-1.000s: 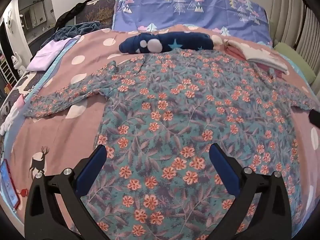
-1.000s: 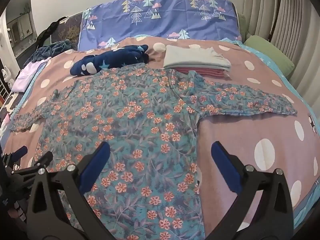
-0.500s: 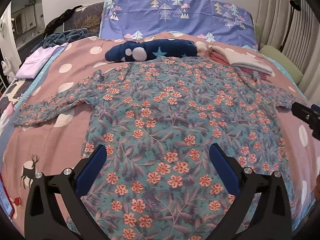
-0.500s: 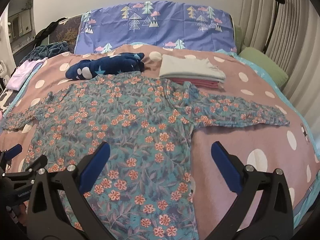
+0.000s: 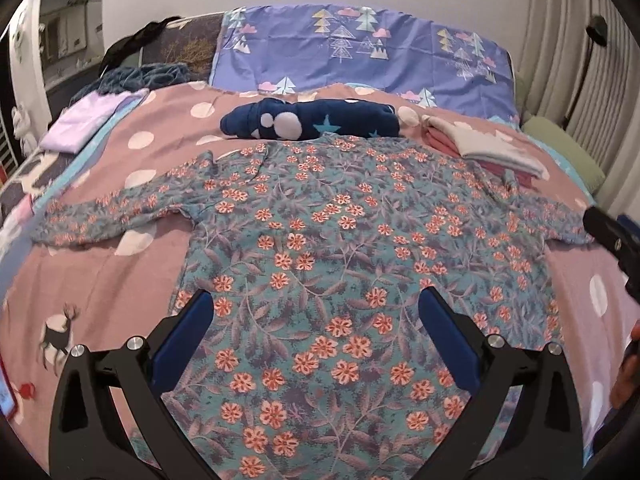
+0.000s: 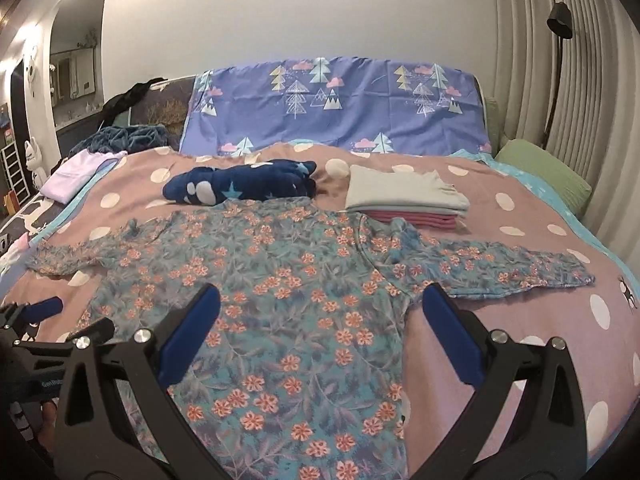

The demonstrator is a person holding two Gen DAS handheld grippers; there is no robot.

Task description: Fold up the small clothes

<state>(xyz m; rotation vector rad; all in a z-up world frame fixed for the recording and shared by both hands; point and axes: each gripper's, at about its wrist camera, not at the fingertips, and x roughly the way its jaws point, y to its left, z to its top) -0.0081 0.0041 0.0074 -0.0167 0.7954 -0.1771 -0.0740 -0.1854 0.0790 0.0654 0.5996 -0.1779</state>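
Observation:
A teal long-sleeved shirt with orange flowers lies flat on the bed, both sleeves spread out to the sides; it also shows in the right wrist view. My left gripper is open and empty above the shirt's lower body. My right gripper is open and empty above the shirt's lower right part, near the right sleeve. The right gripper shows at the right edge of the left wrist view, and the left gripper at the left edge of the right wrist view.
A folded stack of grey and pink clothes and a dark blue starred garment lie beyond the shirt on the pink dotted bedspread. A lilac folded piece lies at the far left. A purple pillow and green cushion are behind.
Both grippers have lifted and pulled back from the shirt, so more of the bed and wall shows. Both stay open and empty. The shirt has not moved.

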